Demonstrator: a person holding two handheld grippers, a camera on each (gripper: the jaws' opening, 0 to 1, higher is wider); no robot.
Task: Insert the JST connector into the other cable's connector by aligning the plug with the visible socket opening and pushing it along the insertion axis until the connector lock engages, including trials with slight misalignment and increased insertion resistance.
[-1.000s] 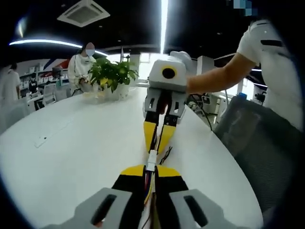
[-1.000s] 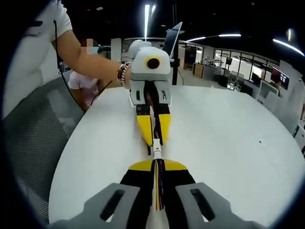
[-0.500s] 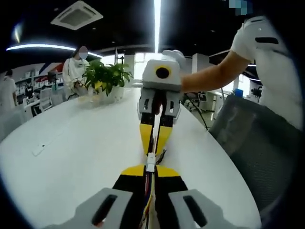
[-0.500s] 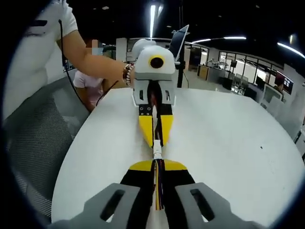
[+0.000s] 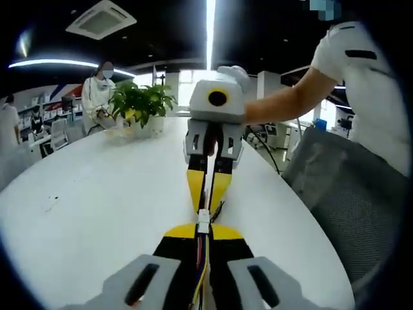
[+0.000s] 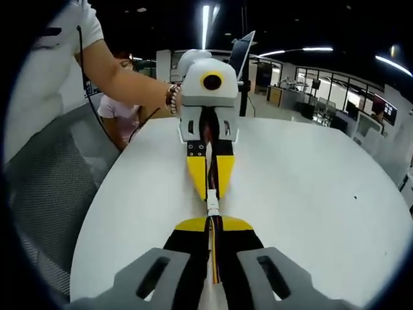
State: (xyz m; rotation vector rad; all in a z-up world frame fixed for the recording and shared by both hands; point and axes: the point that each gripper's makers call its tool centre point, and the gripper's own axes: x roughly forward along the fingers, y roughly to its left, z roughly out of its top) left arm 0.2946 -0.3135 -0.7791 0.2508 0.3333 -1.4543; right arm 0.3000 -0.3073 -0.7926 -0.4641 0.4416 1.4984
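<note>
Both tools meet nose to nose above a round white table (image 5: pixel 97 213). In the left gripper view, the left gripper (image 5: pixel 202 231) is clenched on a bundle of coloured wires (image 5: pixel 201 255), and a white JST connector (image 5: pixel 203 219) sits just past its yellow tips. The right gripper (image 5: pixel 208 187) faces it, jaws closed on its own cable; the white connector bridges the two sets of tips.

In the right gripper view, the white connector (image 6: pixel 212 208) again lies between the right gripper's (image 6: pixel 213 226) tips and the left gripper's (image 6: pixel 210 184).

Open tabletop spreads wide to the left gripper's left, out to a potted plant (image 5: pixel 139 103) far ahead. To its right the table edge (image 5: pixel 303 226) runs close, with a grey mesh chair (image 5: pixel 348 200) just beyond.

Compared with half a second ago, the grippers' pose and the connector's place look the same; only the background has shifted slightly.
</note>
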